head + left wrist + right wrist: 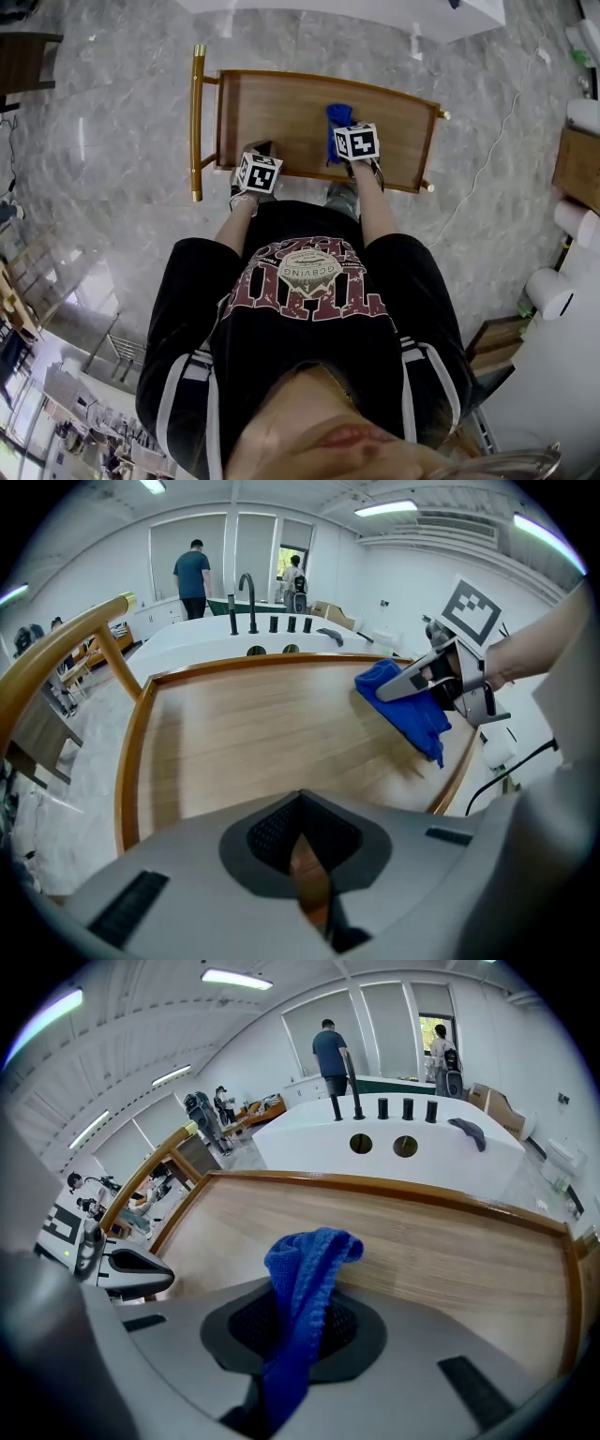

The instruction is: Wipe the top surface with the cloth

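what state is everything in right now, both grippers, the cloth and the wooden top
left gripper: shut, holding nothing, at the near left edge of the top
right gripper: shut on the blue cloth
blue cloth: bunched up, pinched in the right gripper, over the right part of the top
wooden top: bare wood, no visible spills or marks

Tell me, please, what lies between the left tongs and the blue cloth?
Only bare wooden top, as the left gripper view shows: the left tongs grip its near rim, the right tongs hold the cloth.
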Motion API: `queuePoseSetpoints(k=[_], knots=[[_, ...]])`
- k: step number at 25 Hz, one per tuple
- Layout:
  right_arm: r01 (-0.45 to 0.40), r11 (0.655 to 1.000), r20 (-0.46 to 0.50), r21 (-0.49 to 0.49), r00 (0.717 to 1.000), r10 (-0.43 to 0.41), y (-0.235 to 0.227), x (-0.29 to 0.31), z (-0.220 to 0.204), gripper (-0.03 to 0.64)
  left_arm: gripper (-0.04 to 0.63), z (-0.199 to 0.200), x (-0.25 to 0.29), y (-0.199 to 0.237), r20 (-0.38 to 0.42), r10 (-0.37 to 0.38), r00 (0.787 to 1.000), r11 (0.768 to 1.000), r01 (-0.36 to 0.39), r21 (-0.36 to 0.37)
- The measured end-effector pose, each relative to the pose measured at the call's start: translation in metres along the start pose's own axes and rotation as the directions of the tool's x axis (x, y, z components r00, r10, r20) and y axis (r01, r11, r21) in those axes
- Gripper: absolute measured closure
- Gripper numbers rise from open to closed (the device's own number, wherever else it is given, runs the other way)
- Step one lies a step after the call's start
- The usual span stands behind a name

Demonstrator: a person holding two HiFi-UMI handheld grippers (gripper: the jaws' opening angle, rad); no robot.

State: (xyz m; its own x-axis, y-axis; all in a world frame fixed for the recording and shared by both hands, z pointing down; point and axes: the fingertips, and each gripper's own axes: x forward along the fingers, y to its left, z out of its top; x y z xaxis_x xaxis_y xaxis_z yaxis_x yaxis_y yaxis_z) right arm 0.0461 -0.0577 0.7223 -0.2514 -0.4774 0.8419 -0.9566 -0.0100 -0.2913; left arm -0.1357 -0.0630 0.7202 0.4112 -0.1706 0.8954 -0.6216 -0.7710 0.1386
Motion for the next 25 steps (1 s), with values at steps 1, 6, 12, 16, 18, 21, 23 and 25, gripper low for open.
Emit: queuePoseSetpoints(k=[1, 6, 12, 16, 18, 21, 23, 25], knots=[[-0.002, 1.000, -0.002, -0.004, 1.000, 0.002, 0.003, 0.001, 0.001, 0.561, 0.551, -0.002, -0.001, 0.001, 0.000, 0.003, 1.000, 1.000, -0.003, 0.001], [-0.038, 0.999, -0.012, -0.024, 0.999, 0.037, 0.020, 0.011, 0.005, 0.561, 0.551, -0.018, -0.007, 0.012, -0.009, 0.034, 0.999, 0.999, -0.034, -0.002], [-0.063, 0.997, -0.016, -0.039, 0.998, 0.063, 0.037, 0.018, 0.012, 0.561, 0.551, -0.027, -0.017, 0.023, 0.004, 0.061, 0.998, 0.998, -0.061, -0.031], [-0.083, 0.995, -0.023, -0.054, 0.996, 0.082, 0.051, 0.025, 0.015, 0.561, 0.551, -0.033, -0.021, 0.031, 0.009, 0.070, 0.997, 0.995, -0.069, -0.072], [-0.096, 0.993, -0.028, -0.064, 0.995, 0.094, 0.057, 0.029, 0.016, 0.561, 0.551, -0.036, -0.023, 0.034, 0.007, 0.077, 0.997, 0.994, -0.077, -0.076], [-0.112, 0.990, -0.031, -0.088, 0.993, 0.110, 0.067, 0.034, 0.019, 0.561, 0.551, -0.039, -0.025, 0.036, 0.003, 0.080, 0.997, 0.994, -0.080, -0.078], [-0.123, 0.987, -0.034, -0.101, 0.992, 0.120, 0.074, 0.036, 0.020, 0.561, 0.551, -0.041, -0.027, 0.038, 0.004, 0.082, 0.997, 0.993, -0.081, -0.089], [-0.130, 0.985, -0.037, -0.114, 0.991, 0.126, 0.080, 0.038, 0.022, 0.561, 0.551, -0.043, -0.029, 0.040, 0.007, 0.082, 0.997, 0.991, -0.081, -0.103]])
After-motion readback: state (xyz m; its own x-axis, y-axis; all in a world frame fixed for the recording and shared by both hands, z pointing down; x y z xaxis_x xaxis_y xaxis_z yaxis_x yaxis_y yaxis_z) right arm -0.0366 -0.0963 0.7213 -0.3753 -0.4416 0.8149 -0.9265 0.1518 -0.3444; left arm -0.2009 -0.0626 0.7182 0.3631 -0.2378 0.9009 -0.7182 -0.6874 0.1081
